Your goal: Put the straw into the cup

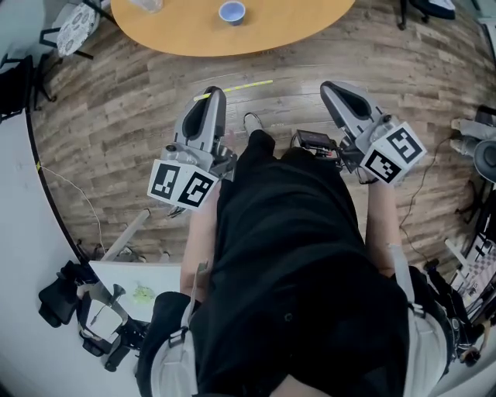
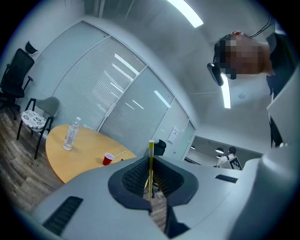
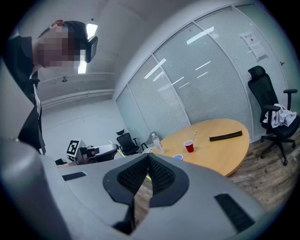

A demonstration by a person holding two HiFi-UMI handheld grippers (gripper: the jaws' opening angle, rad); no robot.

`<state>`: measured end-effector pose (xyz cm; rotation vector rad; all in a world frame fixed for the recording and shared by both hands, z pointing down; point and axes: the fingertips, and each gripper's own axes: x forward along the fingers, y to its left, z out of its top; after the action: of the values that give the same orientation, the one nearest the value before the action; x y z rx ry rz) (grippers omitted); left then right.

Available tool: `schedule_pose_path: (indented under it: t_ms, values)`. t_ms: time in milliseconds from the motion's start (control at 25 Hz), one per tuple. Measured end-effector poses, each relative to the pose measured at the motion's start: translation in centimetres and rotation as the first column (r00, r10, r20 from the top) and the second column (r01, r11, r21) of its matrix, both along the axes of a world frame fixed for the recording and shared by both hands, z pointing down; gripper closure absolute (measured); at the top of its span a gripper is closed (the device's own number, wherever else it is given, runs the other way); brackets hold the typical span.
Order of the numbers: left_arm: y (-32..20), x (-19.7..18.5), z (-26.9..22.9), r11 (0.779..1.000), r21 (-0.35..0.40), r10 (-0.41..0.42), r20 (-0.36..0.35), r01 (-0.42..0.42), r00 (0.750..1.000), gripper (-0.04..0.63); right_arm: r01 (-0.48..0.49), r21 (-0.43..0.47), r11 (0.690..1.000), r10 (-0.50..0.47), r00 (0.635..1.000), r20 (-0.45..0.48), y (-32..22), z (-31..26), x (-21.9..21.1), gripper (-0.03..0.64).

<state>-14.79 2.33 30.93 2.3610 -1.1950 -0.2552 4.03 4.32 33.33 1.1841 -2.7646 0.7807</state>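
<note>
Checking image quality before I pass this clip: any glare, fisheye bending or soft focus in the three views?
Head view: evenly lit, strong fisheye bending of the floor planks, round table sharp. Left gripper view: ceiling light strips blow out white, dark vignette at corners, straw sharp. Right gripper view: lights reflect as streaks on the glass wall, red cup small but clear.

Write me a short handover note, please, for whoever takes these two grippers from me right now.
Left gripper: shut on the yellow straw.
Right gripper: shut, empty.
Things: the red cup and the blue cup stand on the round table, across a stretch of floor. The red one seems to hold a striped straw already.
Done: the straw is in the grip.
Left: go to the table, lower the straw into the cup, probably the blue one, and let go.
</note>
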Motion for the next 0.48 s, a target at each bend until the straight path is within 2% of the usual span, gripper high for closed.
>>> schedule_pose_path:
  t_ms: [200, 480]
  values:
    - [-2.0, -2.7, -0.1, 1.000, 0.010, 0.019, -0.006, -0.019, 1.000, 0.560, -0.033, 0.004, 0.999, 0.033, 0.999, -0.018, -1.3, -0.3, -2.2, 0.600]
    - [-4.5, -4.4, 0.6, 0.998, 0.001, 0.056, -0.001, -0.056, 0.998, 0.560, -0.089, -0.004, 0.996, 0.088, 0.996, -0.031, -2.7, 0.0, -3.4, 0.600]
